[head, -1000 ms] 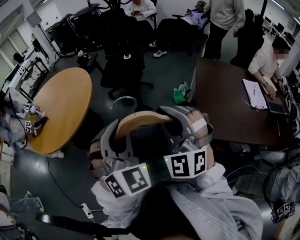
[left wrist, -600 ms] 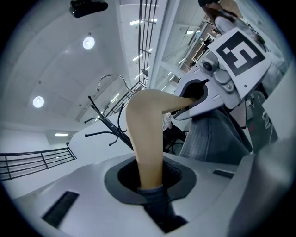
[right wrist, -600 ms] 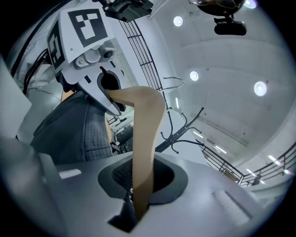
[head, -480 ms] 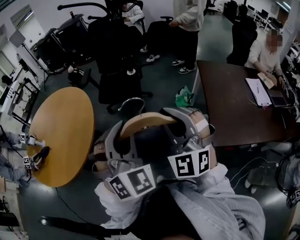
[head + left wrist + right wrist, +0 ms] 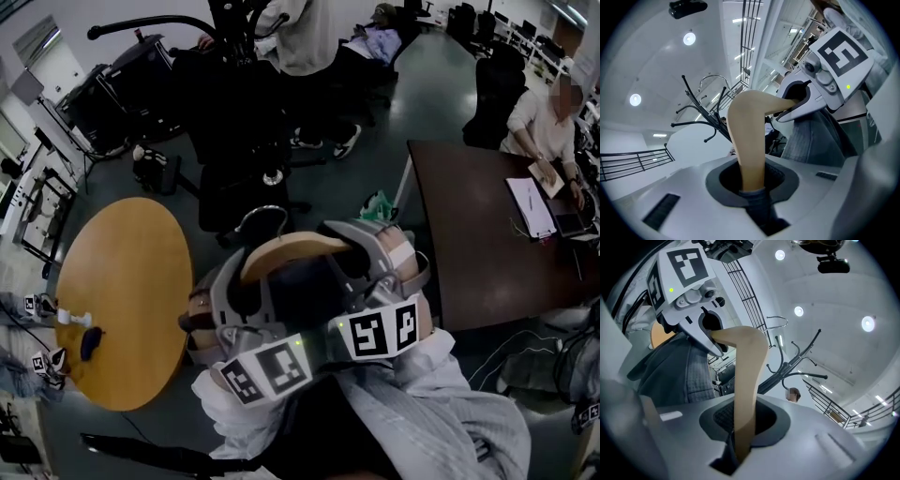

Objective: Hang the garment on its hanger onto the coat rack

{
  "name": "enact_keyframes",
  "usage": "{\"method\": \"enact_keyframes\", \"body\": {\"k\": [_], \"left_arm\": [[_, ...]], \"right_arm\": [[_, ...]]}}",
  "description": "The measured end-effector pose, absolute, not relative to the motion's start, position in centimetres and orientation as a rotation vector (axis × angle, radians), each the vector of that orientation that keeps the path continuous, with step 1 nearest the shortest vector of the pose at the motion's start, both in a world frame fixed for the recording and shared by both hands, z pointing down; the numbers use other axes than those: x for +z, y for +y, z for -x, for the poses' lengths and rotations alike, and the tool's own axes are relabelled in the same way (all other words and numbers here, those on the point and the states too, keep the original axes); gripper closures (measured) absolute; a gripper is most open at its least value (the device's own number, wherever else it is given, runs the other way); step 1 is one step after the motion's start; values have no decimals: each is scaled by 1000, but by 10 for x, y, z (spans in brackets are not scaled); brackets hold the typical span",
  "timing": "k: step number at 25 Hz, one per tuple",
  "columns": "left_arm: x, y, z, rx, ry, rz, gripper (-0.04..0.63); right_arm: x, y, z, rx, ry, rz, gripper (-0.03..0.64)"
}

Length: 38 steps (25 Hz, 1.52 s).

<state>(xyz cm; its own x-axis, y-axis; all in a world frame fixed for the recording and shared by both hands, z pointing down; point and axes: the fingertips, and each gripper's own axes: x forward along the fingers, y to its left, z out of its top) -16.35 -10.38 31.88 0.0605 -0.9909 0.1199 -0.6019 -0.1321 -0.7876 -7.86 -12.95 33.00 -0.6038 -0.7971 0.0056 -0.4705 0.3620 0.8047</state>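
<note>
A curved wooden hanger (image 5: 292, 249) with a metal hook (image 5: 262, 214) is held level between both grippers. My left gripper (image 5: 246, 274) is shut on its left end and my right gripper (image 5: 362, 247) on its right end. In the left gripper view the wood (image 5: 749, 136) runs straight into the jaws (image 5: 752, 187), and a grey garment (image 5: 808, 136) hangs below the right gripper (image 5: 829, 65). The right gripper view shows the same grip (image 5: 740, 437), with grey cloth (image 5: 679, 373) under the left gripper (image 5: 689, 291). The black coat rack (image 5: 701, 110) (image 5: 797, 362) stands ahead, its hooks bare.
A round wooden table (image 5: 122, 291) lies at the left and a dark brown table (image 5: 487, 234) at the right, with a seated person (image 5: 544, 117) at it. Black office chairs (image 5: 244, 141) and a standing person (image 5: 300, 37) are ahead. A green bag (image 5: 380, 204) sits on the floor.
The whole scene has slid down the head view: the round table, black chairs and standing person are nearer. Both grippers keep the same hold on the hanger.
</note>
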Motion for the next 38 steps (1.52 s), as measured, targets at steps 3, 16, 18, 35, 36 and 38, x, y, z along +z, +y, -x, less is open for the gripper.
{"method": "enact_keyframes", "body": {"k": [3,16,18,35,36,38], "left_arm": [[295,-146,166,-889,1585,1778,540],[235,-268,172,-742,1634,1737,540],[231,-277,177,-736,1631,1740,540],[235,-357,204,-783,1604,1767,540],[237,-362,207,-789,1605,1774,540],[241,-372,211,-798,1609,1787,540]], "right_arm": [[306,-171,81,-1149,-2224,-1128,577],[240,-295,87,-1337,-2162,-1178,575],[235,-304,92,-1342,-2156,-1185,575],[242,-382,121,-1258,-2195,-1151,575],[244,-387,123,-1250,-2198,-1142,575],[248,-397,128,-1236,-2203,-1124,575]]}}
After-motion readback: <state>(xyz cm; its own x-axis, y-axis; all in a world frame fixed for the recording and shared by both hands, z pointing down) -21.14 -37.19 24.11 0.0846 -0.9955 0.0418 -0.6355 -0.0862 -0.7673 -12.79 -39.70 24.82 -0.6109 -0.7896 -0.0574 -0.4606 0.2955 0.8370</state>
